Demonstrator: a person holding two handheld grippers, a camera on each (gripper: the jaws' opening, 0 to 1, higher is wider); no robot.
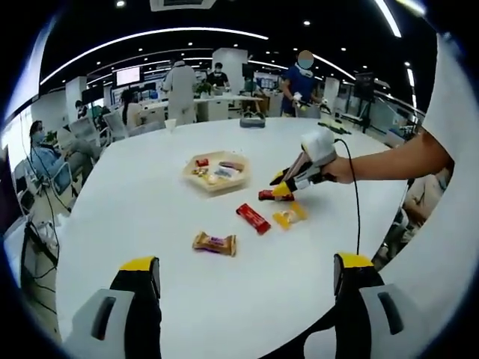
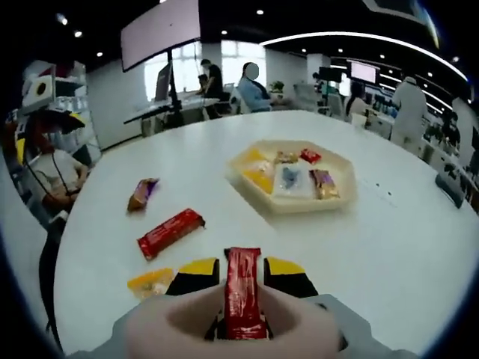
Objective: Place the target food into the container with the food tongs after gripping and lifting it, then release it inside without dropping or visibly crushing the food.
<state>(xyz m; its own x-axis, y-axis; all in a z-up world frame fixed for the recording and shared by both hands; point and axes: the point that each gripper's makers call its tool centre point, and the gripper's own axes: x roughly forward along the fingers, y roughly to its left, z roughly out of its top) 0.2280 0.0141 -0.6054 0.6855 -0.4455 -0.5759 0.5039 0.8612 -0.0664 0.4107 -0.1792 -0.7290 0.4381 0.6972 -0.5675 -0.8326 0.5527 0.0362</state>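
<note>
While the right gripper pinches a red snack bar at lower centre of the right gripper view, the hexagonal tray, upper right of centre, awaits it: gripped, not yet delivered. Left gripper: jaws wide, empty. Loose: red bar, brown bar, yellow packet. Wrapper print unreadable.

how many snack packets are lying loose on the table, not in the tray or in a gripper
3: a brown packet farthest from the tray, a red bar in the middle, and a yellow packet beside the right gripper, which holds another red bar.
</note>
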